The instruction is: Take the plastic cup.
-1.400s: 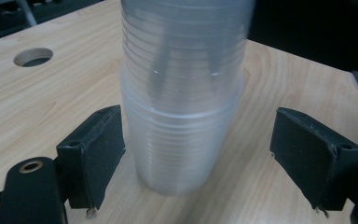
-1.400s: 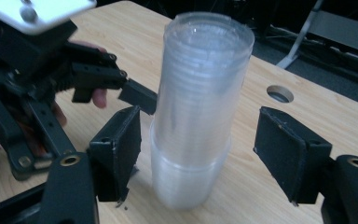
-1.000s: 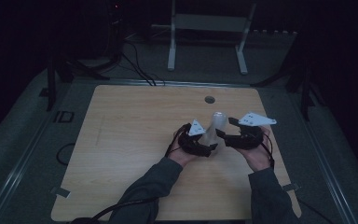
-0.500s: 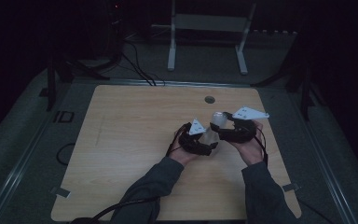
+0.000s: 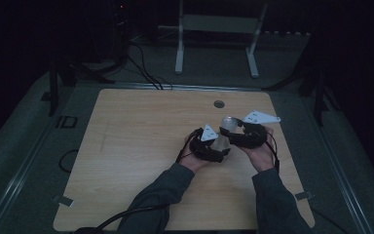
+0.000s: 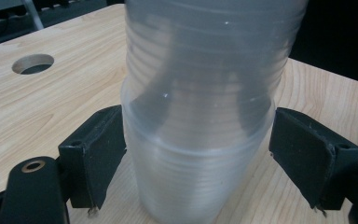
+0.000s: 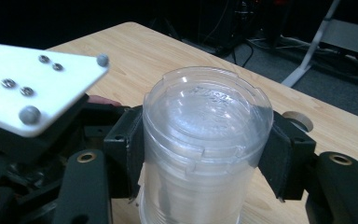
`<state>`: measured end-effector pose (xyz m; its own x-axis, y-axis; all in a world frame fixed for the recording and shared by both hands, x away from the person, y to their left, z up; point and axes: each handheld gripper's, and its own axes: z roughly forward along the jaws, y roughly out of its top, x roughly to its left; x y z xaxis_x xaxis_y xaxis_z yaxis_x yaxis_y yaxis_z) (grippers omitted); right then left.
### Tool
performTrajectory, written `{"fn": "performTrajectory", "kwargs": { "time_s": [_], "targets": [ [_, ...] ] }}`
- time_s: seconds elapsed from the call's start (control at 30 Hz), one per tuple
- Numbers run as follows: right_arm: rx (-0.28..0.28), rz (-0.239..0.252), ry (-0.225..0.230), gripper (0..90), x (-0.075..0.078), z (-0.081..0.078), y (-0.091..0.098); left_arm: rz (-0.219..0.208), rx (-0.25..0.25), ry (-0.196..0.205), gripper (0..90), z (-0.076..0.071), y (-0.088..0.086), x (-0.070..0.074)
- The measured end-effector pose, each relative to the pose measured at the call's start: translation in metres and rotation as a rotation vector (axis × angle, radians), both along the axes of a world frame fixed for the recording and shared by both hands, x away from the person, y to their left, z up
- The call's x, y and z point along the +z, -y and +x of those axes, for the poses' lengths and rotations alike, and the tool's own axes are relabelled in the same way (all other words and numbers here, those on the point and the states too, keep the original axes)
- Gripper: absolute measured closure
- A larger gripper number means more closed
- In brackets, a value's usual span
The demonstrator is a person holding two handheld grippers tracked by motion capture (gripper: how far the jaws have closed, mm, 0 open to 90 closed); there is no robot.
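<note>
A: Surface? 
B: Light wood bench [image 5: 126, 146], rounded corners, pale grain. 
A: Any features? 
B: One round cable hole [image 5: 218, 104] in the top, on the far side of the left gripper [image 5: 220, 146] and right gripper [image 5: 230, 132]. 
A: What's on the bench? 
B: A stack of clear plastic cups [image 6: 200, 140], upside down, between the two grippers; whether it rests on the wood, can't tell.

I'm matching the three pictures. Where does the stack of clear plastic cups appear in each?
High view: stack of clear plastic cups right of centre, between both hands.
Left gripper view: centre, rising out of the top.
Right gripper view: bottom centre, upturned base toward the camera.
Shared landmark: round hole in the table.
</note>
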<state>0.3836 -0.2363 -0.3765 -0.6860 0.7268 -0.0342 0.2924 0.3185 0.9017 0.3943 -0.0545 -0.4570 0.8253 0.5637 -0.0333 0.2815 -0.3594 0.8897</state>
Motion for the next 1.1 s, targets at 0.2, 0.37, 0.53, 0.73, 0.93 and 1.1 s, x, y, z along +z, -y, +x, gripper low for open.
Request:
{"fn": "performTrajectory", "kwargs": {
  "time_s": [0.2,0.37,0.53,0.73,0.93,1.1],
  "targets": [
    [0.003,0.007,-0.007,38.9,0.001,0.0,0.0,0.014,0.008,0.004,20.5,0.0,0.003,-0.001],
    [0.003,0.011,-0.001,38.9,0.001,-0.001,0.0,0.013,0.012,0.006,20.7,-0.001,0.003,-0.001],
    [0.005,0.017,0.015,39.1,0.006,-0.002,0.001,0.02,0.011,0.008,20.9,-0.001,0.003,-0.002],
    [0.004,0.034,0.039,39.7,0.015,-0.004,0.001,0.012,0.009,-0.001,20.9,0.0,0.002,-0.002],
    [-0.003,0.068,0.046,40.3,0.024,-0.005,0.004,0.005,0.009,-0.004,20.9,-0.001,0.002,-0.003],
    [-0.002,0.091,0.061,40.4,0.032,-0.007,0.006,0.002,0.009,-0.004,20.8,-0.001,0.002,-0.003]
  ]
}}
